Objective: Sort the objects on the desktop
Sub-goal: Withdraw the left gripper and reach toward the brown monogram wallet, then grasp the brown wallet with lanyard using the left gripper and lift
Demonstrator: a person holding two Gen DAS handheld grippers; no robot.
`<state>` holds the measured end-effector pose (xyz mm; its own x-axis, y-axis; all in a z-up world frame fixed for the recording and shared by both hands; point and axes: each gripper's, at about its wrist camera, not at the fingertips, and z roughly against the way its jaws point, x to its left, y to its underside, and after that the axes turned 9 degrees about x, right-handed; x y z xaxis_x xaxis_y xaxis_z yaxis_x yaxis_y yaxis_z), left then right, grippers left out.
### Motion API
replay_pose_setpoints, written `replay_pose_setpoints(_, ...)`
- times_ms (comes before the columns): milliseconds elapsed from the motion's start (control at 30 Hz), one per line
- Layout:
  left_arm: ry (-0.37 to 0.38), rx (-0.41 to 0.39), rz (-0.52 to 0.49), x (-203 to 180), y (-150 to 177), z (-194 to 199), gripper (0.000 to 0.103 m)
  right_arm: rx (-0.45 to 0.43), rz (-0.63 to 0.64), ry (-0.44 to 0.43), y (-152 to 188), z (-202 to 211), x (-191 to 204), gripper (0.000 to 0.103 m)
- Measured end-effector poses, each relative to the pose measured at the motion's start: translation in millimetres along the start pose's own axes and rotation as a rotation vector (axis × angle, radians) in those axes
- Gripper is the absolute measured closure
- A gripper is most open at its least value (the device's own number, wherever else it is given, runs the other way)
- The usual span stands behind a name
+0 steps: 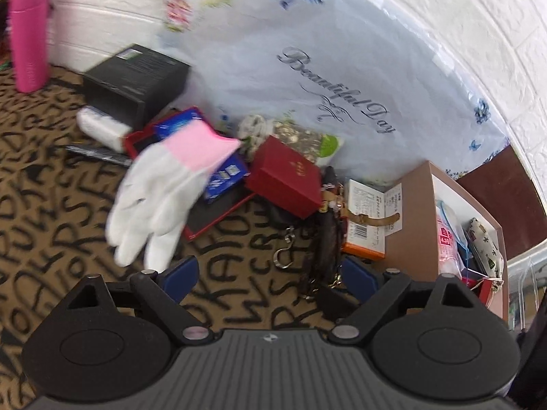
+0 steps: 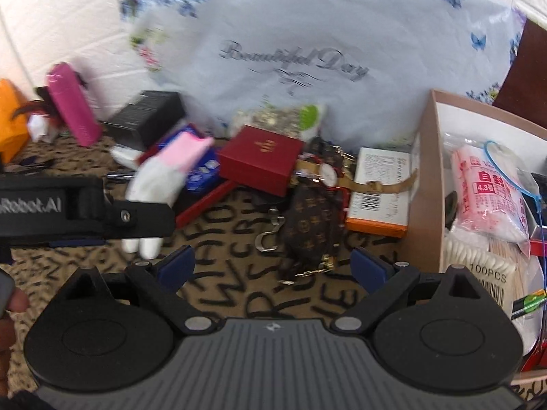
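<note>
A white glove with a pink cuff (image 1: 164, 184) lies over a red tray, blurred, just beyond my open, empty left gripper (image 1: 270, 275); it also shows in the right wrist view (image 2: 160, 171). My right gripper (image 2: 271, 266) is open and empty over a brown patterned pouch (image 2: 309, 225). The left gripper's body (image 2: 85, 206) crosses the right view at left. A red box (image 1: 285, 176) (image 2: 261, 159), a gold-strapped watch (image 2: 328, 174) and an orange-edged carton (image 2: 379, 193) lie behind.
A brown storage box (image 2: 429, 184) at right holds cotton swabs, a pink packet and other items. A black box (image 1: 136, 78) and pink bottle (image 1: 29, 30) stand at back left. A large white plastic bag (image 1: 307, 68) leans on the wall. The tablecloth is letter-patterned.
</note>
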<state>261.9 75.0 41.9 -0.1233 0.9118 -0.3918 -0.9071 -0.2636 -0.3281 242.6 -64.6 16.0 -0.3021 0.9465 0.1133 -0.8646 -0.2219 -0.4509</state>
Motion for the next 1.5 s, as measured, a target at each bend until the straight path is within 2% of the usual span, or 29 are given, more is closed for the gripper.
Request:
replay_pose_setpoints(133, 0.054, 0.063, -0.033, -12.1, -15.8, -28.1, 0.02, 0.014, -0.023, 0.03, -7.5, -22.4, -8.6, 0.007)
replay_pose_setpoints(233, 0.095, 0.131, -0.054, -20.8, -26.7, -51.0, 0.033, -0.006, 0.012, 0.115, -11.3, -35.7, -4.3, 0.008)
replay_pose_setpoints(300, 0.115, 0.161, -0.075, -27.1, -31.8, -63.4, 0.037, -0.02, 0.035, 0.168, -13.7, -42.5, -0.7, 0.01)
replay_pose_setpoints(333, 0.121, 0.169, -0.085, -30.0, -33.9, -68.3, 0.039, -0.034, 0.048, 0.19, -13.9, -44.4, 1.0, 0.017)
replay_pose_setpoints(367, 0.127, 0.177, -0.096, -32.3, -36.0, -72.6, 0.043, -0.051, 0.073, 0.199, -13.2, -45.3, 3.5, 0.031)
replay_pose_setpoints(433, 0.142, 0.197, -0.113, -36.4, -40.7, -81.3, 0.046, -0.054, 0.114, 0.176, -12.0, -48.2, 6.8, 0.034)
replay_pose_setpoints(533, 0.144, 0.226, -0.136, -42.6, -46.4, -95.7, 0.047, -0.048, 0.15, 0.207, -7.1, -59.7, 10.5, 0.036)
replay_pose_setpoints(600, 0.151, 0.254, -0.147, -46.0, -49.0, -106.8, 0.057, 0.003, 0.098, 0.185, -8.5, -71.1, 2.7, 0.046)
replay_pose_setpoints(633, 0.155, 0.271, -0.148, -46.6, -50.5, -112.8, 0.066, 0.022, 0.079, 0.176, -9.2, -75.3, -0.9, 0.056)
replay_pose_setpoints(667, 0.154, 0.286, -0.148, -46.4, -51.1, -117.6, 0.078, 0.036, 0.072, 0.173, -9.7, -79.2, -3.4, 0.058)
replay_pose_setpoints(733, 0.16, 0.283, -0.145, -44.3, -50.8, -120.8, 0.083, 0.041, 0.09, 0.18, -9.9, -81.4, -5.9, 0.063)
replay_pose_setpoints(800, 0.212, 0.29, -0.133, -42.3, -48.1, -118.1, 0.091, 0.043, 0.11, 0.177, -9.2, -77.2, -7.1, 0.069)
replay_pose_setpoints(833, 0.214, 0.292, -0.134, -43.6, -45.8, -114.6, 0.091, 0.042, 0.121, 0.172, -8.3, -73.5, -7.2, 0.075)
replay_pose_setpoints(867, 0.203, 0.292, -0.15, -46.8, -42.0, -109.8, 0.09, 0.042, 0.126, 0.162, -7.0, -68.7, -8.1, 0.077)
replay_pose_setpoints(1000, 0.18, 0.278, -0.212, -53.3, -15.9, -84.3, 0.087, 0.064, 0.123, 0.103, 4.3, -43.8, -13.1, 0.079)
replay_pose_setpoints(1100, 0.169, 0.282, -0.179, -46.1, 6.7, -58.6, 0.085, 0.083, 0.081, 0.016, 21.2, -16.8, -20.0, 0.08)
replay_pose_setpoints(1200, 0.135, 0.25, -0.179, -43.6, 32.3, -30.4, 0.085, 0.078, 0.079, -0.078, 43.6, 12.9, -20.4, 0.082)
replay_pose_setpoints(1233, 0.143, 0.242, -0.185, -42.7, 40.9, -22.6, 0.092, 0.072, 0.07, -0.112, 51.2, 22.7, -20.7, 0.082)
replay_pose_setpoints(1367, 0.158, 0.251, -0.194, -42.9, 67.0, -9.1, 0.09, 0.066, 0.028, -0.226, 78.4, 49.6, -27.4, 0.086)
replay_pose_setpoints(1433, 0.151, 0.251, -0.161, -39.7, 74.8, -6.8, 0.083, 0.073, 0.009, -0.218, 89.3, 55.0, -30.1, 0.088)
replay_pose_setpoints(1500, 0.117, 0.238, -0.154, -39.2, 83.1, -4.1, 0.072, 0.118, -0.038, -0.161, 91.7, 50.5, -30.9, 0.088)
